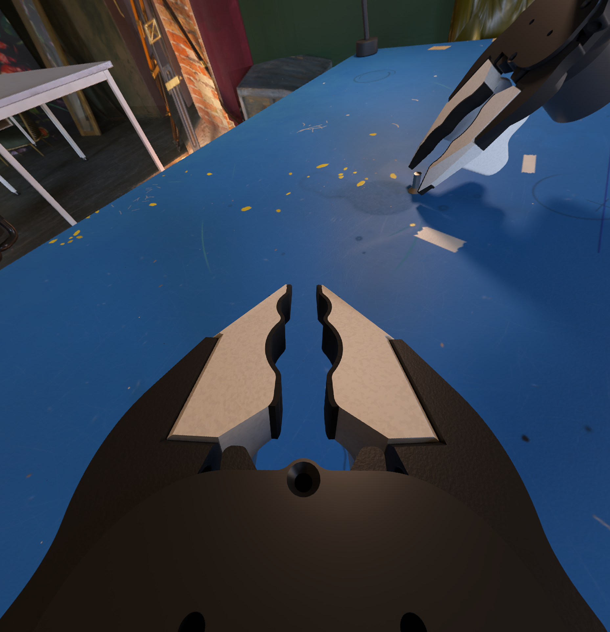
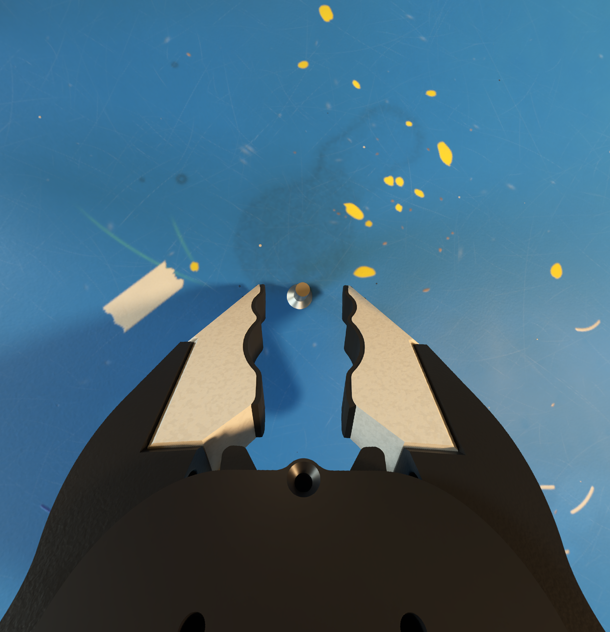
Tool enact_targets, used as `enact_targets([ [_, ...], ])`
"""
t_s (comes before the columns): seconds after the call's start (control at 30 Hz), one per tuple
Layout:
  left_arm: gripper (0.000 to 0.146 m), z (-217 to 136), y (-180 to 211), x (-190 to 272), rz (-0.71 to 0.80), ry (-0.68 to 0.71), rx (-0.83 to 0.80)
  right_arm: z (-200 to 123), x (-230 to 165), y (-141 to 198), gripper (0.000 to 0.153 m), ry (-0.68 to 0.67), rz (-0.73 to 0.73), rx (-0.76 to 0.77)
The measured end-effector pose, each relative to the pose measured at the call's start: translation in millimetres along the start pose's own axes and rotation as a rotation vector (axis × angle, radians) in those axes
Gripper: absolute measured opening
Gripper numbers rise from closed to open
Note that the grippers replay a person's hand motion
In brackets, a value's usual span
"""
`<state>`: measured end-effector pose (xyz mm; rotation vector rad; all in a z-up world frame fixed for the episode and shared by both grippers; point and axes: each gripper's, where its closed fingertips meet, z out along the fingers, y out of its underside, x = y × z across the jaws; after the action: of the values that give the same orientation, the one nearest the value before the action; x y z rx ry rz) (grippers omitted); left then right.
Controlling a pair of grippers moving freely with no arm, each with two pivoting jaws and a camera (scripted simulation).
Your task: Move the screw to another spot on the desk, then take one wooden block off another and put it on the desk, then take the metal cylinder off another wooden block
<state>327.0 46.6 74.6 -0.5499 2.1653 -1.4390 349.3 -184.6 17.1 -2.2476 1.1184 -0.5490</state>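
A small metal screw stands on its head on the blue desk, shank pointing up. My right gripper is open, tips low at the desk, with the screw between the fingertips and touching neither. In the left wrist view the right gripper comes down from the upper right around the screw. My left gripper hovers over bare desk nearer the front, fingers a narrow gap apart and empty. No wooden blocks or metal cylinder are in view.
A strip of pale tape lies near the screw, also in the right wrist view. The desk's left edge runs diagonally, with a white table beyond. A grey stand base sits at the far edge.
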Motion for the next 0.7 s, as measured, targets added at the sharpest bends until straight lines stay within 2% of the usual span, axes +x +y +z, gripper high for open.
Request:
enact_targets([
  [0.23,0.014,0.1,-1.4,1.1,-0.014,0.013,0.008,2.2,-1.7,2.8,0.043,-0.046,0.02,-0.018],
  [0.47,0.014,1.3,-0.2,1.4,-0.011,0.015,0.0,0.5,-2.5,0.0,0.025,-0.028,-0.018,0.004],
  [0.7,0.014,1.8,0.0,2.0,-0.005,0.016,-0.001,-0.4,-2.7,-1.4,0.02,-0.017,-0.066,0.008],
])
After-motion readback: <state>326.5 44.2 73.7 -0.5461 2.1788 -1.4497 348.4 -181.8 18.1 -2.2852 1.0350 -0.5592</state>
